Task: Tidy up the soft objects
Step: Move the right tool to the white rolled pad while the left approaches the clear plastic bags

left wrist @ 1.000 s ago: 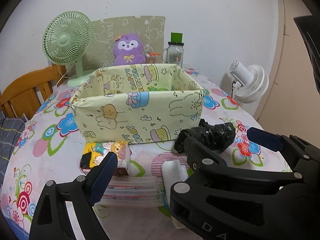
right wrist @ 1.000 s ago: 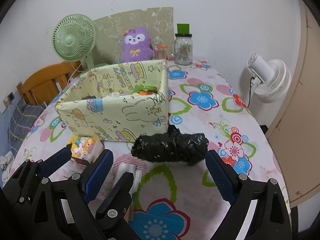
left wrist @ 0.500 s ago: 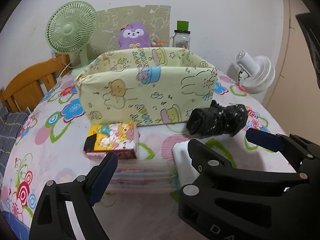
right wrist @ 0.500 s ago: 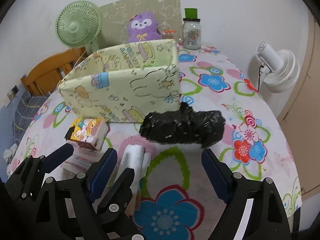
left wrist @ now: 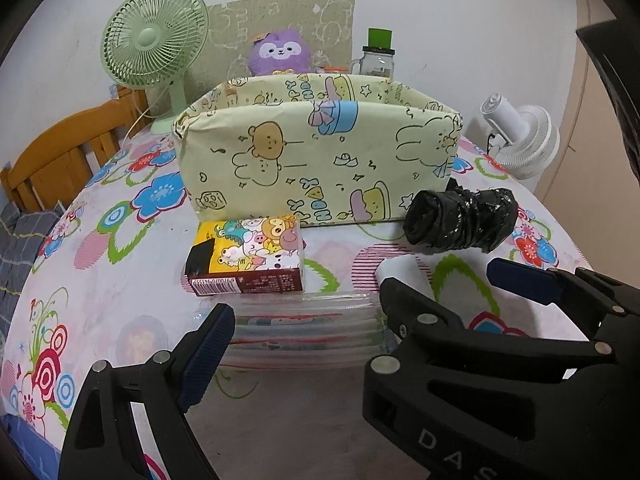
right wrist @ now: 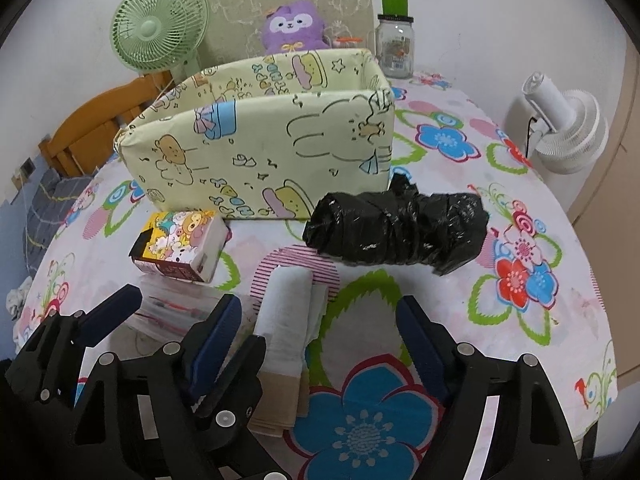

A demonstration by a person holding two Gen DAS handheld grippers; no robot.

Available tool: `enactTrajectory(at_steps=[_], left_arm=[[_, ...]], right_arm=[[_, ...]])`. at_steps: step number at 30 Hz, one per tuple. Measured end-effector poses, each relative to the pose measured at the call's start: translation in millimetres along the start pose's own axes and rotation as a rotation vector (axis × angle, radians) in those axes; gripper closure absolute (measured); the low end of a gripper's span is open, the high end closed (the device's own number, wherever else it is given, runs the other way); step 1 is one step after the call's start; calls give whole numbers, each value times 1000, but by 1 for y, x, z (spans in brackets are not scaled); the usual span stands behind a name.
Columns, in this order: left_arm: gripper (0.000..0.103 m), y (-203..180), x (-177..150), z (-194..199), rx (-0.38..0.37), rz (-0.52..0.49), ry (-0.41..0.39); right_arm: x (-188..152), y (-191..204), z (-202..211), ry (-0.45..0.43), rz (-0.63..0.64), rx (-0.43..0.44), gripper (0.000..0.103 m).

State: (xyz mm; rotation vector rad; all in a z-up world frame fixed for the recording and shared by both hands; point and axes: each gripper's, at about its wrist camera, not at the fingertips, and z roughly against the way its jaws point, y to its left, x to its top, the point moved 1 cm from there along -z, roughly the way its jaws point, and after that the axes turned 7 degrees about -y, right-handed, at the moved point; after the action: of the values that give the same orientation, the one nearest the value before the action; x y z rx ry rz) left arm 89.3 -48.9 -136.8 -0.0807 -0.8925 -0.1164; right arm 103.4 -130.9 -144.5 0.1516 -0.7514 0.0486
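A roll of black plastic bags [right wrist: 398, 229] lies on its side on the bench [right wrist: 540, 332], which is covered with a white cloth printed with bright flowers. The roll is crinkled and glossy, wound round with bands of the same black film, one end twisted into a small tuft that sticks up toward the box behind it. That box, a pale yellow fabric bin [right wrist: 264, 152] printed with bears, rabbits and cakes, stands open-topped just behind the roll, and whether the two touch cannot be told. Left of the roll a small tissue pack [right wrist: 180, 245] with cartoon animals rests on a flat stack of clear plastic sleeves [left wrist: 304, 330]. Nearer the camera a folded white cloth [right wrist: 289, 316] lies lengthwise, its near end on something beige. The right gripper [right wrist: 320, 328] hovers in front of the roll with its blue-padded jaws closing, only the cloth and bare bench between them, the roll well ahead and not touched. The left gripper [left wrist: 348, 308] stands wide with nothing held, the stack of sleeves in the gap between its fingers. At the far edge stand a green fan [right wrist: 160, 26], a purple plush [right wrist: 294, 26] and a glass jar [right wrist: 394, 46] with a green lid; a white fan [right wrist: 568, 128] sits beyond the bench on the right.
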Motion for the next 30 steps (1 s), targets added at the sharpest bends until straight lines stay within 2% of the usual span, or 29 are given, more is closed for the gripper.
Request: enactTrajectory(at_steps=[9, 17, 30], left_arm=[[11, 6, -2, -5, -11, 16, 17], [6, 10, -2, -5, -46, 35, 18], [4, 8, 0, 4, -51, 29, 15]], right_arm=[[-2, 3, -9, 38, -38, 75, 35], [-3, 5, -3, 49, -64, 142, 54], [-3, 8, 12, 19, -47, 138, 55]])
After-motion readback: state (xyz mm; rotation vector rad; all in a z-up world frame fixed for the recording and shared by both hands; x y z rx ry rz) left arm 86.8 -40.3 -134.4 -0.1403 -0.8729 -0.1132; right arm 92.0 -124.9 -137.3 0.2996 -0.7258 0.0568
